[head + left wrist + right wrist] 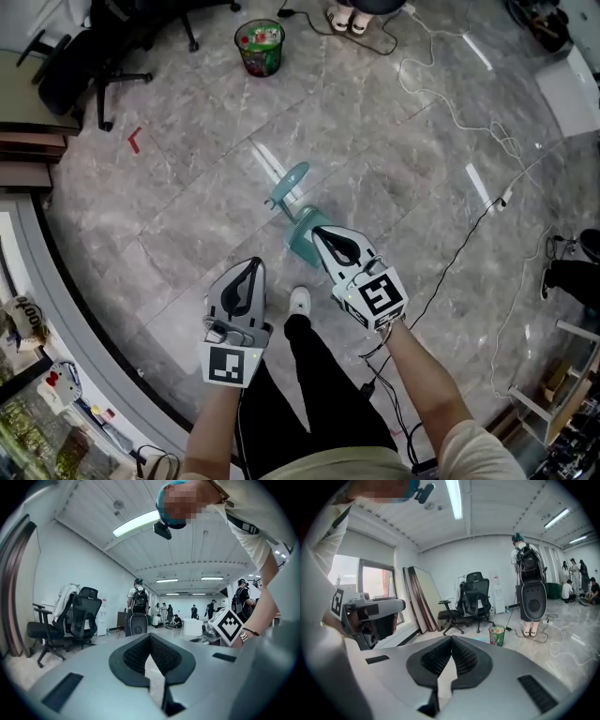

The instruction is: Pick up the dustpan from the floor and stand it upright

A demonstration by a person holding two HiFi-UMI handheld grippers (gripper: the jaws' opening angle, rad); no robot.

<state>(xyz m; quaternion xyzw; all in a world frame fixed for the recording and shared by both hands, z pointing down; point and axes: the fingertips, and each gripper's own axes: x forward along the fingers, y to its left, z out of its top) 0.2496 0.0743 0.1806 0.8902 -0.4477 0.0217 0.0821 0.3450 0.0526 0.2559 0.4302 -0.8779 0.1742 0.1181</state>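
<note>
I can't see the near edge of the teal dustpan (300, 236), which lies on the floor (187, 187) at mid-frame, because my right tool (320, 232) overlaps it, while my left tool (253, 265) hangs lower left, apart from it, both clenched empty on outstretched forearms.

left forearm (214, 427) and right forearm (424, 373) reach forward and down. the left gripper (253, 265) points straight ahead, its fingers (132, 654) closed tip to tip on nothing. the right gripper (319, 232) sits further forward, angled up-left, fingers likewise together and empty.
</note>
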